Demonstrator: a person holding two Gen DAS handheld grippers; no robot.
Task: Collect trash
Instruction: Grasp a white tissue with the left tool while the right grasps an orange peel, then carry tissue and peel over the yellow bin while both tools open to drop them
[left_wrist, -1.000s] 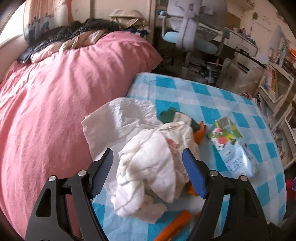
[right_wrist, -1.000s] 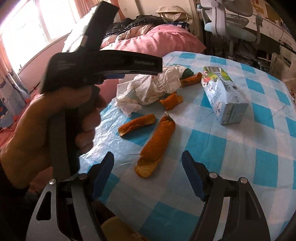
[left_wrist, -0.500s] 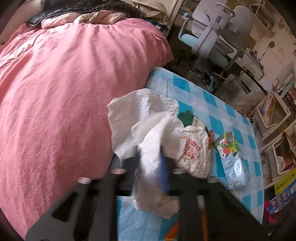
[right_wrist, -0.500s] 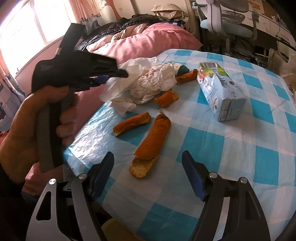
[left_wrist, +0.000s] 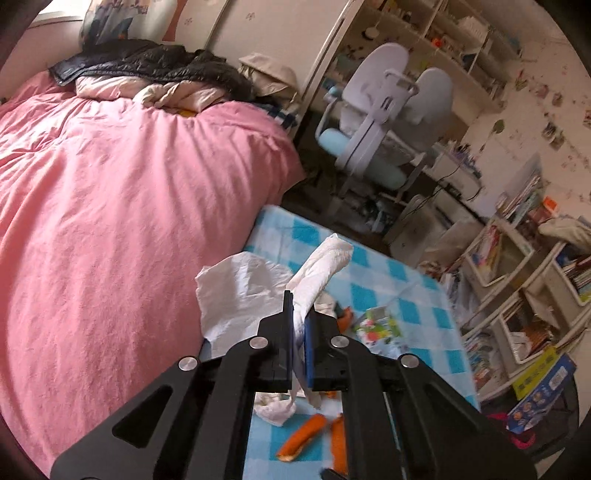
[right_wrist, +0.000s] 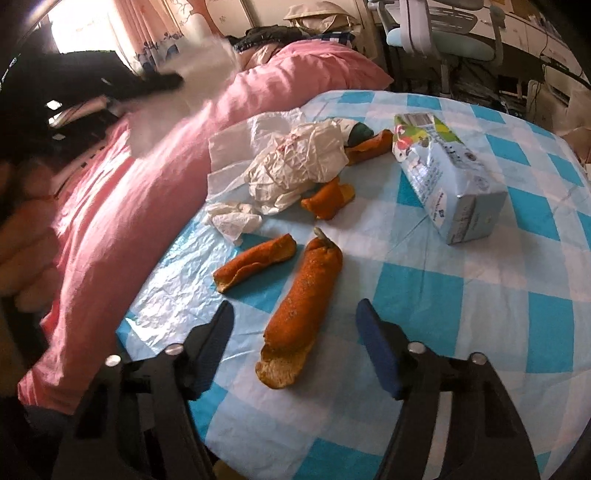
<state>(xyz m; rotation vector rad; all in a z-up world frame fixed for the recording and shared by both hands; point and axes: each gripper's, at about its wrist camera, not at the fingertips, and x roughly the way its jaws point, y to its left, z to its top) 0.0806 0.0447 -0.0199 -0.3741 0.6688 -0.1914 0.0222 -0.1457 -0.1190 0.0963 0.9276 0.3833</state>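
My left gripper (left_wrist: 300, 314) is shut on a white paper tissue (left_wrist: 320, 275) and holds it above the table; it shows blurred in the right wrist view (right_wrist: 162, 79), over the bed. My right gripper (right_wrist: 295, 328) is open and empty, low over a long orange peel (right_wrist: 301, 310). On the blue-checked tablecloth (right_wrist: 480, 302) lie a second peel (right_wrist: 255, 262), a third peel (right_wrist: 328, 201), a crumpled white wrapper (right_wrist: 299, 162), a flat tissue (right_wrist: 236, 147), a small wad of tissue (right_wrist: 232, 219) and a milk carton (right_wrist: 450, 181).
A bed with a pink duvet (left_wrist: 110, 206) runs along the table's left edge. A desk chair (left_wrist: 384, 122) stands beyond the table. Shelves with books (left_wrist: 517, 277) are at the right.
My left gripper closed on the tissue and lifted it up and left off the pile, toward the bed. My right gripper moved slightly closer to the long peel.
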